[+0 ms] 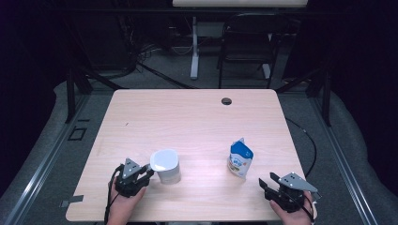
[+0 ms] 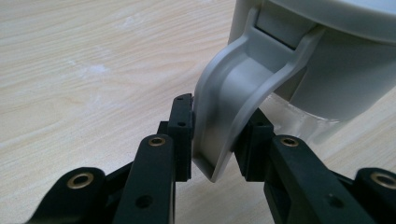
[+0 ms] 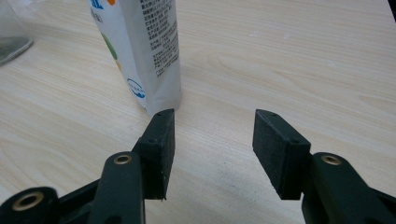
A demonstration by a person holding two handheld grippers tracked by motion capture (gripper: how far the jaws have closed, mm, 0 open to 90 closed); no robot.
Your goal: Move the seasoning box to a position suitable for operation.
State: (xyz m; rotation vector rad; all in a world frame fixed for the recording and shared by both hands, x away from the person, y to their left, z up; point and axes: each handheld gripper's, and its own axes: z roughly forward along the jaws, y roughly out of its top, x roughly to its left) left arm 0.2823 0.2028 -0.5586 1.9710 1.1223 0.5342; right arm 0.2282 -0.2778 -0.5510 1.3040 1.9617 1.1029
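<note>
Left gripper (image 1: 149, 175), near-left on the table (image 1: 187, 117): fingers (image 2: 181, 135) closed on the grey handle (image 2: 233, 107) of the white jug (image 1: 165, 166). Right gripper (image 1: 265, 186), near-right: fingers (image 3: 161, 149) spread, holding nothing. The blue-and-white pouch (image 1: 240, 159) stands just beyond them; its small print is unreadable.

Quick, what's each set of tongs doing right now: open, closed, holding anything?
Left tongs: closed on the jug handle of the white jug.
Right tongs: open, holding nothing; the milk pouch stands just ahead, untouched.
</note>
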